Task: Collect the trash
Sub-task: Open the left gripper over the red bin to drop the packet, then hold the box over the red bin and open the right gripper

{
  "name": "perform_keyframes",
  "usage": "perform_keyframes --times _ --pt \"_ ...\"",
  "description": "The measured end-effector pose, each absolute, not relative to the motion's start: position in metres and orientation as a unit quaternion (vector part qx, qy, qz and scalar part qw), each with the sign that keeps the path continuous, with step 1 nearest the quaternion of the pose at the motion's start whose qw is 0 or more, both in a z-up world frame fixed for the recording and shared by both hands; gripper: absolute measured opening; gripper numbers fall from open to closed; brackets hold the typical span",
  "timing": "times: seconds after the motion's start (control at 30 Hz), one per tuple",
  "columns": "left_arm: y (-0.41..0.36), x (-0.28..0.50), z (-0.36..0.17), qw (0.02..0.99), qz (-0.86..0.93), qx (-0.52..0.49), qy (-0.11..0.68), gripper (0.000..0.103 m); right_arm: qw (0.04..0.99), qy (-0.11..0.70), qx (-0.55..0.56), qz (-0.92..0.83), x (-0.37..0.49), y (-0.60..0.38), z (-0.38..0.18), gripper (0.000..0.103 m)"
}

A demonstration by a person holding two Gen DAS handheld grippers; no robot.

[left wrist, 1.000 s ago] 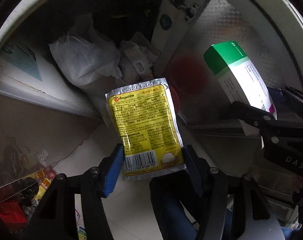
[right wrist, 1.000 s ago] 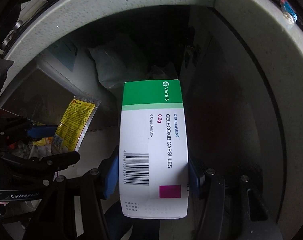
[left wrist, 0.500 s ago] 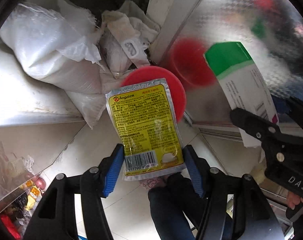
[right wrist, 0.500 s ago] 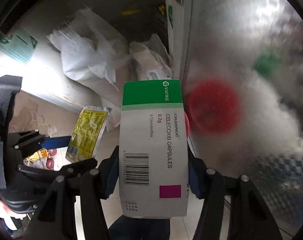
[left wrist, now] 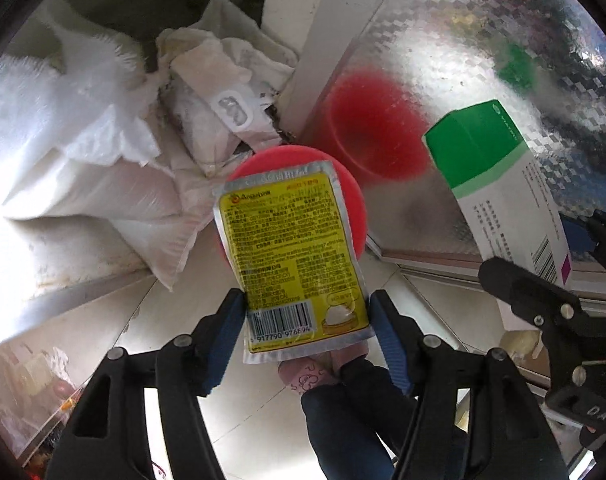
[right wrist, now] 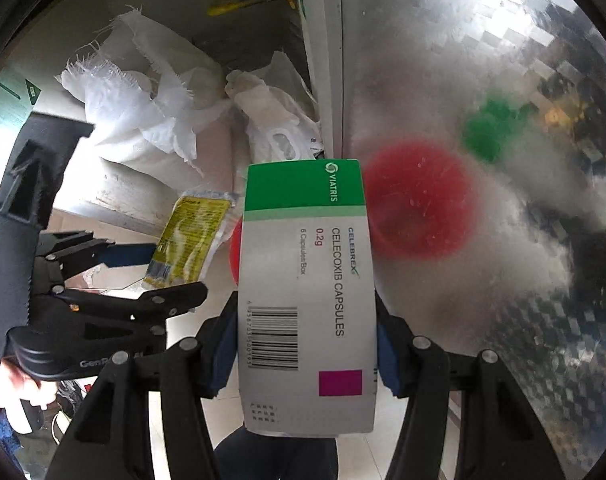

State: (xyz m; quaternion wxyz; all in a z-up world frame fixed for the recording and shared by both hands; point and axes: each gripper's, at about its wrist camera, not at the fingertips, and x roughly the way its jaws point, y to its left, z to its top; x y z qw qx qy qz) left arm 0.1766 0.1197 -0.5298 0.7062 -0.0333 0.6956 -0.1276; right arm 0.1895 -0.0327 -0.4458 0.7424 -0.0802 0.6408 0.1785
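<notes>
Yellow sachet (left wrist: 293, 256), frame centre, sits between the blue pads of the left hand-held gripper (left wrist: 307, 320), whose jaws are opening, apparently to drop it into the red bin (left wrist: 351, 196) directly below. At right, the right hand-held gripper (right wrist: 307, 344) clamps a capsule box (right wrist: 307, 288). White sacks (left wrist: 83, 168) fill the upper left.

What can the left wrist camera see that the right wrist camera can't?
Only the left wrist view shows the packet's barcode side between the opening left gripper, and a pink slipper below.

Only the right wrist view shows the box's printed front and barcode, clamped in the right gripper, plus a yellow tool up top.

Both show the yellow packet, the green-and-white medicine box, the red bin and white bags.
</notes>
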Motion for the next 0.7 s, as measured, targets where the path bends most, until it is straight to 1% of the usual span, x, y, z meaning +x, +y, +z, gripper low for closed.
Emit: perform_keyframes --times 0.1,0.17,0.23,0.37,0.43,0.5,0.57,0.67,0.7 --pt "0.121 0.181 -0.530 0.704 -0.128 -0.043 0.698 0.064 0.743 0.641 -0.080 0.175 0.193 -0.034 -0.447 0.055" --pt "0.123 0.185 -0.531 0.701 -0.129 -0.052 0.700 0.070 0.742 0.643 -0.080 0.172 0.193 -0.035 -0.447 0.055" --pt "0.122 0.186 -0.531 0.702 -0.130 -0.048 0.698 0.081 0.741 0.644 -0.082 0.172 0.195 -0.035 -0.447 0.055" --pt "0.120 0.185 -0.530 0.705 -0.127 -0.035 0.697 0.082 0.741 0.643 -0.084 0.174 0.196 -0.033 -0.446 0.055" --pt "0.120 0.184 -0.531 0.704 -0.123 -0.030 0.699 0.087 0.739 0.645 -0.083 0.176 0.196 -0.033 -0.446 0.055" --pt "0.122 0.183 -0.530 0.707 -0.117 -0.023 0.697 0.087 0.738 0.645 -0.085 0.178 0.196 -0.031 -0.446 0.055" --pt "0.125 0.181 -0.529 0.710 -0.110 -0.019 0.696 0.090 0.736 0.646 -0.087 0.182 0.195 -0.029 -0.445 0.055" --pt "0.133 0.177 -0.525 0.716 -0.099 -0.022 0.691 0.095 0.735 0.646 -0.087 0.188 0.194 -0.028 -0.441 0.055" --pt "0.135 0.176 -0.524 0.718 -0.098 -0.023 0.689 0.100 0.734 0.646 -0.087 0.190 0.194 -0.027 -0.440 0.055"
